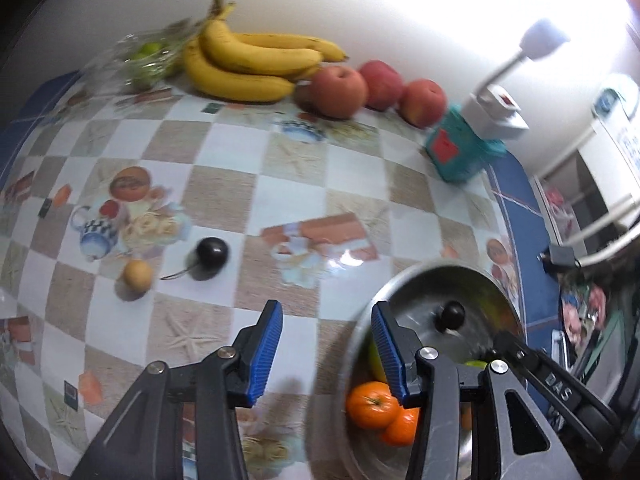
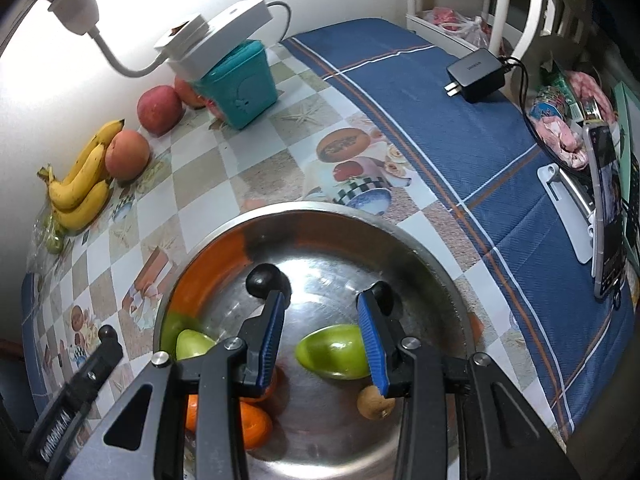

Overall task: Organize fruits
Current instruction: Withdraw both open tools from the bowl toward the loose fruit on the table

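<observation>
Right gripper [image 2: 322,340] hung wide open and empty over steel bowl [image 2: 420,248]; green mango [image 2: 332,354] lay lengthwise left-right; left gripper [image 1: 326,350] also open.

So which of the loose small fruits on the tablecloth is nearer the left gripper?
The small tan round fruit, not the dark plum-like one beside it: it lies lower left, closer to the open left gripper.

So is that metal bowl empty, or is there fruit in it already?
Partly filled. The metal bowl holds a green fruit, oranges, a dark cherry and a small brown fruit.
</observation>
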`<act>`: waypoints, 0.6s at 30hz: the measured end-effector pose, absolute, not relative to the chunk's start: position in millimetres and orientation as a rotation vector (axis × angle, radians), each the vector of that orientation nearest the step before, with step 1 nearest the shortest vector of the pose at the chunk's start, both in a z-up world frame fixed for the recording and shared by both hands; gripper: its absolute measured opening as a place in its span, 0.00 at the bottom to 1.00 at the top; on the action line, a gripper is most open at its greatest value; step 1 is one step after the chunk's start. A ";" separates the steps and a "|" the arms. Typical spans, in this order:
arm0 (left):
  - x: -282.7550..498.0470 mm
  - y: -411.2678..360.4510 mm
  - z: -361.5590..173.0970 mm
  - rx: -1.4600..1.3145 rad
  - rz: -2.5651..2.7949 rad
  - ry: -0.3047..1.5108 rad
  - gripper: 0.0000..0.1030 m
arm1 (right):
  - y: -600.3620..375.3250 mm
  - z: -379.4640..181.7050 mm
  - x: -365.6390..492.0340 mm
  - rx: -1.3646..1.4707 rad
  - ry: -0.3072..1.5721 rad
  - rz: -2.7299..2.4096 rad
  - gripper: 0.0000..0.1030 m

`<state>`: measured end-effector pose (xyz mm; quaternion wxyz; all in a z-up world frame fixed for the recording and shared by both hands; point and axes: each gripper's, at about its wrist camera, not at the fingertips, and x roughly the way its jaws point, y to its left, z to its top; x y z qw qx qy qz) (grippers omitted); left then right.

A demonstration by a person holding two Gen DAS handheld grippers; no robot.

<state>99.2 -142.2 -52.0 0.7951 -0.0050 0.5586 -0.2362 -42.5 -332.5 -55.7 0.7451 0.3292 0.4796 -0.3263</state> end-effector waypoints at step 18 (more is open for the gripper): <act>109.7 -123.3 -62.6 -0.015 -0.415 1.243 0.82 | -310.5 -55.7 -23.9 0.632 1.089 -0.681 0.73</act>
